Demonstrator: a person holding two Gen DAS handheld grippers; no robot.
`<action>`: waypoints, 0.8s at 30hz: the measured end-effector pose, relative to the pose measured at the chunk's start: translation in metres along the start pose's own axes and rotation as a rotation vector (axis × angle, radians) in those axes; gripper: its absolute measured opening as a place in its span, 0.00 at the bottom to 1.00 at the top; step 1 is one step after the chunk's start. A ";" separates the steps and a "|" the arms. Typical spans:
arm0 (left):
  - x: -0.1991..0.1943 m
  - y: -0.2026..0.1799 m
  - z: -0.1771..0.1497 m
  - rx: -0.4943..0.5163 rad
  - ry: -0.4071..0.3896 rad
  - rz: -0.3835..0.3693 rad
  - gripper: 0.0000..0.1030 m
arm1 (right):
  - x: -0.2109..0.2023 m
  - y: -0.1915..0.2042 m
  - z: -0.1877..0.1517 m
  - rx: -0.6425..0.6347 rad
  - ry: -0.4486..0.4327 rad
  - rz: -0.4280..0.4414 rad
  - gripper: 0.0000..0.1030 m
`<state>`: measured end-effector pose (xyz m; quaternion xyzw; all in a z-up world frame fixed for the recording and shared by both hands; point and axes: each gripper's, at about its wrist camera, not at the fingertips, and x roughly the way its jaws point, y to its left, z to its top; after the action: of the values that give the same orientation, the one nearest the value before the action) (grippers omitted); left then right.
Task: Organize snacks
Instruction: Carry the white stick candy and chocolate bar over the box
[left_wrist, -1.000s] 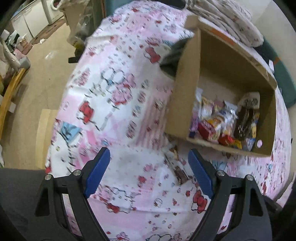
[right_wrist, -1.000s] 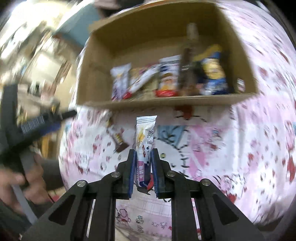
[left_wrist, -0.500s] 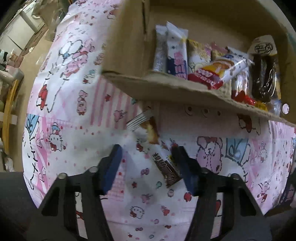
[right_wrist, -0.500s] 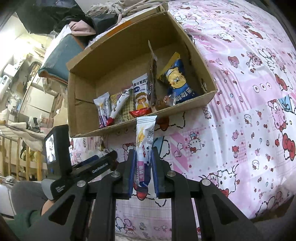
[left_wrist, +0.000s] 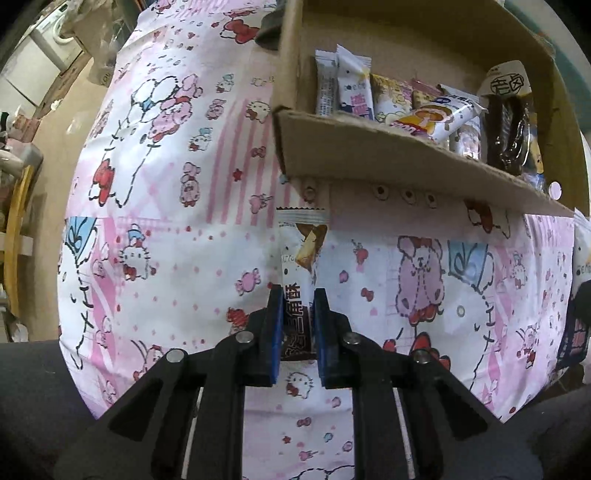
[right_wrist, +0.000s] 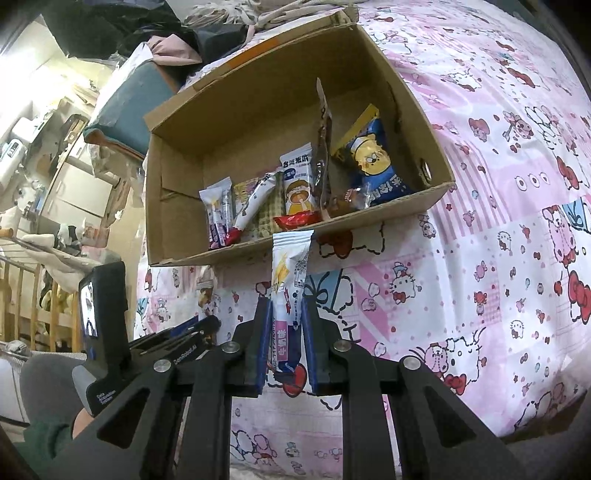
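Left tongs (left_wrist: 297, 306) clamped on brown bar (left_wrist: 300, 258) lying on bed (left_wrist: 166, 184), below box (left_wrist: 406, 155). Right tongs (right_wrist: 286, 317) hold white bar (right_wrist: 290, 273). Next I lift, drop both in box.

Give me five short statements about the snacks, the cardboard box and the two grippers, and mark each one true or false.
1. The left gripper has its jaws shut on a brown-and-white snack packet. True.
2. The right gripper is empty. False: its jaws are shut on a white, pink and yellow snack bar wrapper.
3. The brown cardboard box already holds several snack packets. True.
4. The box stands on a bare wooden table. False: it rests on a pink-and-white cartoon-print bedsheet.
5. The blue snack bag with a yellow cartoon face lies outside the box. False: it leans inside the box, at its right end in the right wrist view.
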<state>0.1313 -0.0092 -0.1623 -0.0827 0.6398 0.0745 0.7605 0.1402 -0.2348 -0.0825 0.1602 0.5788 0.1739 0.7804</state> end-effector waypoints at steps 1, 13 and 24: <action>-0.006 -0.001 0.001 0.002 -0.004 0.003 0.12 | 0.000 0.001 0.000 -0.001 0.001 0.001 0.17; -0.045 -0.002 -0.008 0.007 -0.070 -0.021 0.12 | -0.010 0.002 -0.003 -0.001 -0.020 0.023 0.17; -0.123 0.012 -0.003 0.021 -0.245 -0.090 0.12 | -0.041 0.011 0.003 -0.008 -0.133 0.075 0.17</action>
<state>0.1045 0.0008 -0.0423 -0.0937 0.5384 0.0434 0.8363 0.1314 -0.2440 -0.0422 0.1899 0.5186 0.1942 0.8107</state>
